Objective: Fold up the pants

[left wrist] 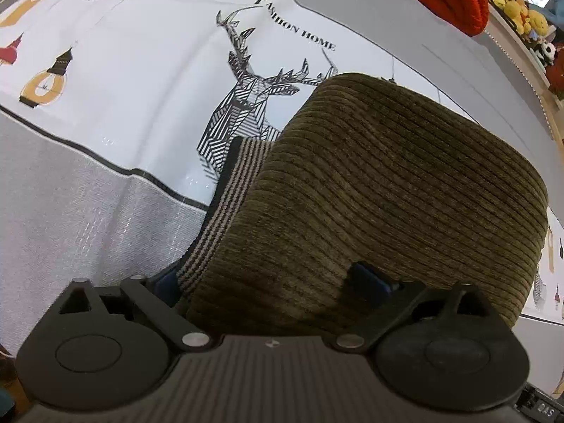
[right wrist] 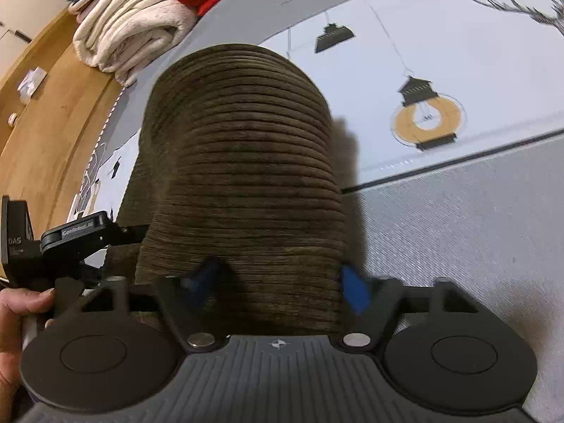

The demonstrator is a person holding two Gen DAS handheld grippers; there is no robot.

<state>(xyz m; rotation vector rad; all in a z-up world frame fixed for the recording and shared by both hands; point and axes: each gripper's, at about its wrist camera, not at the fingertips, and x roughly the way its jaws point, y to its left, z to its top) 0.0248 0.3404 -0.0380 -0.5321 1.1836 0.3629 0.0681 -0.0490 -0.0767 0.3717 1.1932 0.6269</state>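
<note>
Left tongs (left wrist: 271, 278) stand wide apart, gripping nothing, over the near edge of the folded brown corduroy pants (left wrist: 387, 194). Right tongs (right wrist: 278, 282) also spread, pads not pressing. Pants lie on the printed tablecloth (left wrist: 141, 70) covering the table.

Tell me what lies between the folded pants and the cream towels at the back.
In the right wrist view, only bare grey cloth lies between the pants and the cream towels.
</note>
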